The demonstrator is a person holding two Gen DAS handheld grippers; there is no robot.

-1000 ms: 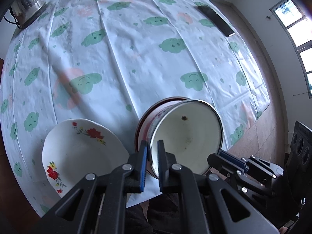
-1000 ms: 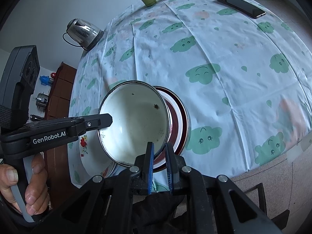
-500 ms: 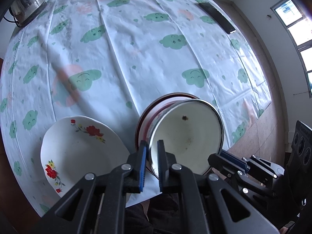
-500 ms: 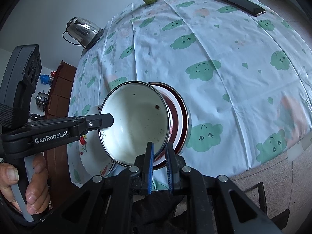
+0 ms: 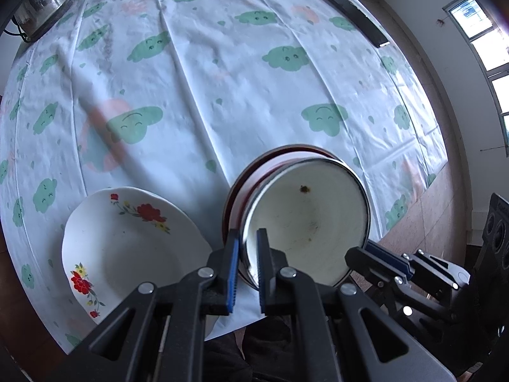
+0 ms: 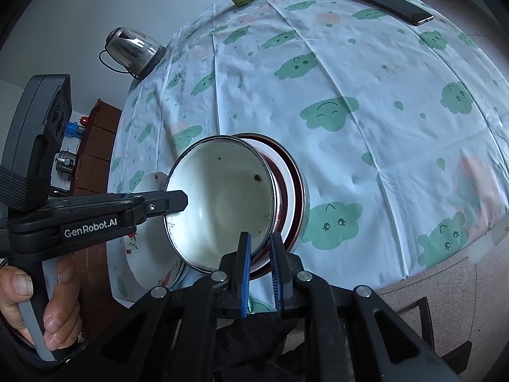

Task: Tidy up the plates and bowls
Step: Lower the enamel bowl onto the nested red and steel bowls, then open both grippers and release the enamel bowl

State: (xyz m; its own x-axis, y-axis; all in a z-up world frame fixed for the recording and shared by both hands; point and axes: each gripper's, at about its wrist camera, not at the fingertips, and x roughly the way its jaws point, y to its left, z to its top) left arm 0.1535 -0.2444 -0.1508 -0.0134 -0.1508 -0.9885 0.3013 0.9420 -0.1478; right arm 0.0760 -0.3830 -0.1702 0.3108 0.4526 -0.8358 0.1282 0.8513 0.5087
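Left wrist view: the left tongs [image 5: 247,267] pinch the near rim of a white enamel bowl [image 5: 305,226], which is tilted above a red-rimmed plate [image 5: 245,184] at the near edge of the tabletop [image 5: 222,79]. A floral plate [image 5: 127,245] lies just left of the tongs. The right tongs [image 5: 378,256] grip the bowl's rim on the right.

Right wrist view: the right tongs [image 6: 259,273] pinch the bowl's near rim [image 6: 222,203]; the red-rimmed plate [image 6: 294,191] lies just behind it. The left tongs [image 6: 178,200], held by a hand [image 6: 41,302], clamp the rim's left side. A kettle [image 6: 133,51] and a phone [image 6: 393,4] sit far beyond.
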